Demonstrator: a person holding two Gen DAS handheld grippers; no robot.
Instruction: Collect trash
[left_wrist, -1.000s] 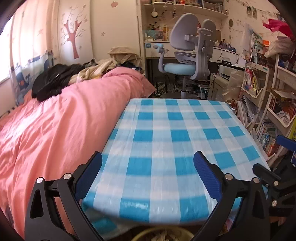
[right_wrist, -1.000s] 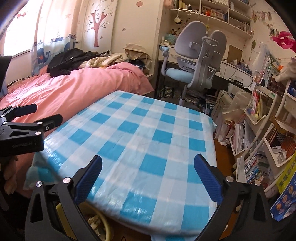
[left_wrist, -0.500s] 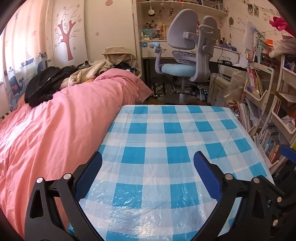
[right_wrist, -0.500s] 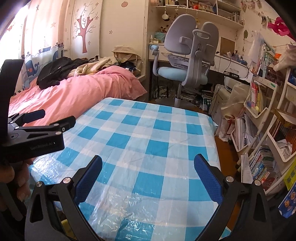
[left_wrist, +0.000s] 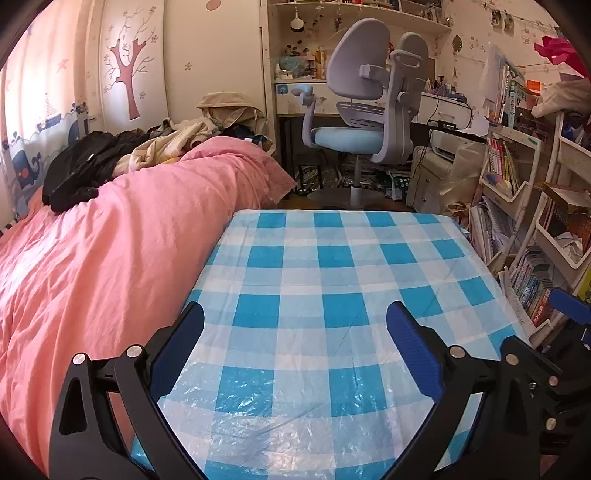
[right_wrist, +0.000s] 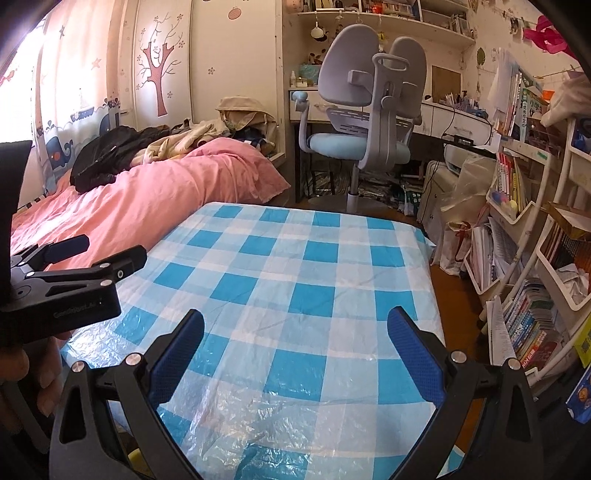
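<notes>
My left gripper (left_wrist: 295, 317) is open and empty above the near end of a table covered in a blue-and-white checked plastic cloth (left_wrist: 332, 280). My right gripper (right_wrist: 295, 325) is open and empty over the same cloth (right_wrist: 295, 273). The left gripper also shows at the left edge of the right wrist view (right_wrist: 74, 273), and the right gripper at the right edge of the left wrist view (left_wrist: 546, 354). No trash shows on the cloth. A sliver of a yellow bin rim (right_wrist: 135, 456) shows below the table's near edge.
A bed with a pink quilt (left_wrist: 110, 251) runs along the table's left side, with clothes heaped at its far end. A grey office chair (left_wrist: 369, 110) and a desk stand beyond the table. White racks of books (left_wrist: 524, 229) line the right side.
Both grippers have risen and moved forward over the table. The yellow bin with crumpled paper below the table edge has dropped out of the left wrist view.
</notes>
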